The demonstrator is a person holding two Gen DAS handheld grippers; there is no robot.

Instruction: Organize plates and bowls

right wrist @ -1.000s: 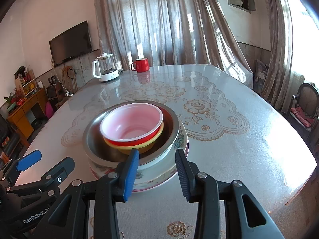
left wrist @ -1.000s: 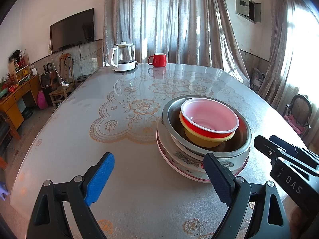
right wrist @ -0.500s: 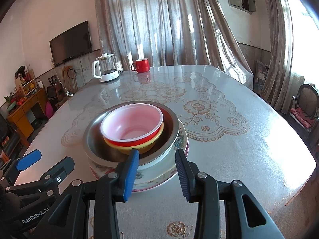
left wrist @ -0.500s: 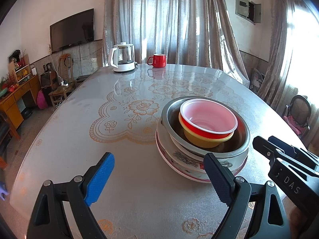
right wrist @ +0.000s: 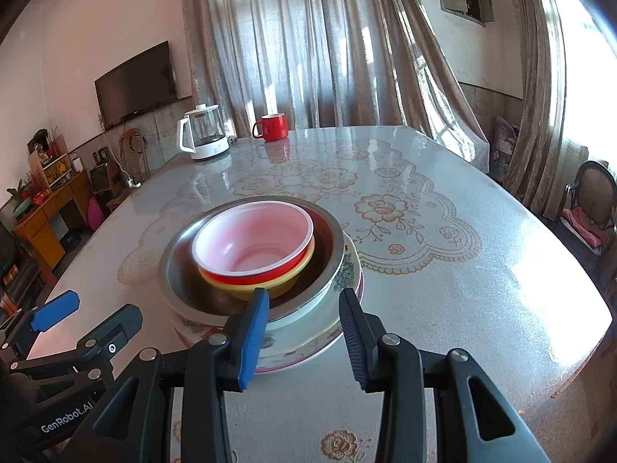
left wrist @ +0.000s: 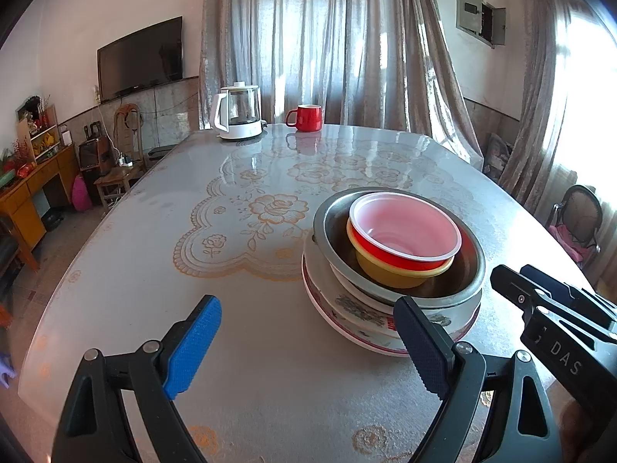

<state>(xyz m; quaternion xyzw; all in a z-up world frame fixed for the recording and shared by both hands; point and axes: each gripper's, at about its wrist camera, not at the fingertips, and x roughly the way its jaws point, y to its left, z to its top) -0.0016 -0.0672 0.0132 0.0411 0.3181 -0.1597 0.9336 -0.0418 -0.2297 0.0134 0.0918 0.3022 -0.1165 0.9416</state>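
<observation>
One stack stands on the table (left wrist: 270, 366): a flowered plate (left wrist: 347, 328) at the bottom, a white flowered bowl (left wrist: 362, 301), a steel bowl (left wrist: 335, 227), a yellow bowl (left wrist: 389, 274) and a red bowl (left wrist: 405, 227) with a pale inside on top. The stack also shows in the right wrist view (right wrist: 254, 247). My left gripper (left wrist: 308, 343) is open and empty, in front and left of the stack. My right gripper (right wrist: 304, 332) is open and empty, just in front of the stack's near rim.
A white and glass kettle (left wrist: 239, 115) and a red mug (left wrist: 306, 117) stand at the table's far end. The table has a flowered cover. A chair (right wrist: 594, 208) stands to the right, low furniture (left wrist: 34, 189) to the left.
Both grippers have drifted very slightly; the stack sits a touch further left in the left wrist view. Nothing was taken hold of or let go.
</observation>
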